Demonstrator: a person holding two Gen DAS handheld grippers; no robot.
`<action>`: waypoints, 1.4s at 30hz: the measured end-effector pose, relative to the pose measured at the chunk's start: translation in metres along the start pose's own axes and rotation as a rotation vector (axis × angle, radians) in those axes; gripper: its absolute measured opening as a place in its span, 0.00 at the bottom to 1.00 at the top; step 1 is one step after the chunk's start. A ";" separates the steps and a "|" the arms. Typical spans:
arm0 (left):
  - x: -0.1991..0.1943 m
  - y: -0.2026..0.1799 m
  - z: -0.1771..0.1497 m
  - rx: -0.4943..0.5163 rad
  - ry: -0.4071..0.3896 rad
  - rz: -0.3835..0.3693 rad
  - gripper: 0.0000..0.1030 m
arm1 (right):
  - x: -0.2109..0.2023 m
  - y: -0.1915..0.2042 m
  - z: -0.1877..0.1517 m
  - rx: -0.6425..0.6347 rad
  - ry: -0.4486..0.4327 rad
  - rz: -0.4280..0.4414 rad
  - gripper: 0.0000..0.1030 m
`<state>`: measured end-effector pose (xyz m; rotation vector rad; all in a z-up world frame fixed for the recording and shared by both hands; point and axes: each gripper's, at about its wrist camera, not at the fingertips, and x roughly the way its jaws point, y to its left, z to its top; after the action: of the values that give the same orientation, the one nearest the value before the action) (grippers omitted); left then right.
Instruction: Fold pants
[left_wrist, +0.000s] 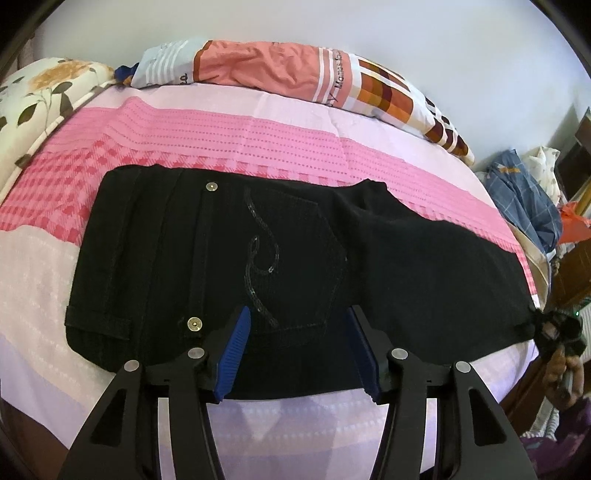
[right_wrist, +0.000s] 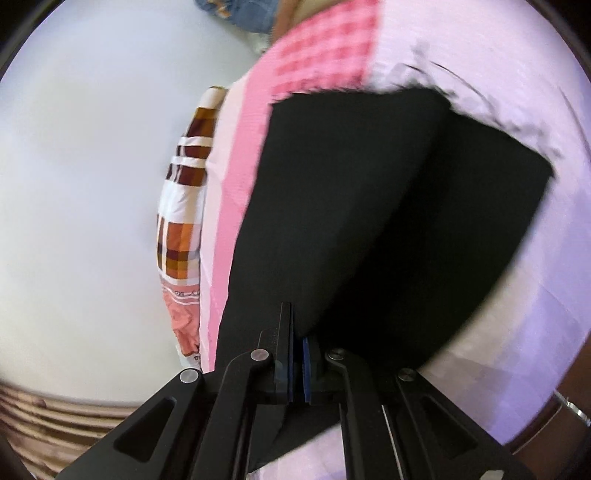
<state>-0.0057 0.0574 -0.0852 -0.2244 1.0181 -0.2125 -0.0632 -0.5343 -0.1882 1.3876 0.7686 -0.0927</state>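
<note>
Black pants (left_wrist: 229, 254) lie across the pink and lilac bed (left_wrist: 229, 129), waistband at the left, a sequin-trimmed back pocket in the middle, the leg running off to the right. My left gripper (left_wrist: 299, 325) is open, its blue pads (left_wrist: 234, 354) spread just over the near edge of the pants below the pocket, holding nothing. My right gripper (right_wrist: 297, 325) is shut on the leg end of the pants (right_wrist: 369, 206) and holds it lifted off the bed. It also shows small at the far right of the left wrist view (left_wrist: 554, 326).
A long orange and checked pillow (left_wrist: 295, 74) lies along the bed's far side, a floral quilt (left_wrist: 44, 92) at the far left. A heap of blue clothes (left_wrist: 524, 195) sits beyond the bed's right end. A pale wall (right_wrist: 92, 184) stands behind.
</note>
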 end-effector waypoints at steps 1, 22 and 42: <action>-0.001 0.000 0.001 0.001 -0.001 -0.001 0.53 | -0.002 -0.001 -0.001 -0.001 -0.002 -0.006 0.06; 0.003 0.008 -0.006 0.026 0.018 0.024 0.56 | -0.028 -0.024 -0.007 0.038 -0.003 -0.082 0.04; -0.056 0.080 -0.031 -0.235 -0.138 0.001 0.57 | -0.032 -0.043 0.006 0.142 -0.027 0.057 0.10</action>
<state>-0.0552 0.1466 -0.0781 -0.4458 0.9052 -0.0746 -0.1055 -0.5613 -0.2072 1.5393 0.7099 -0.1230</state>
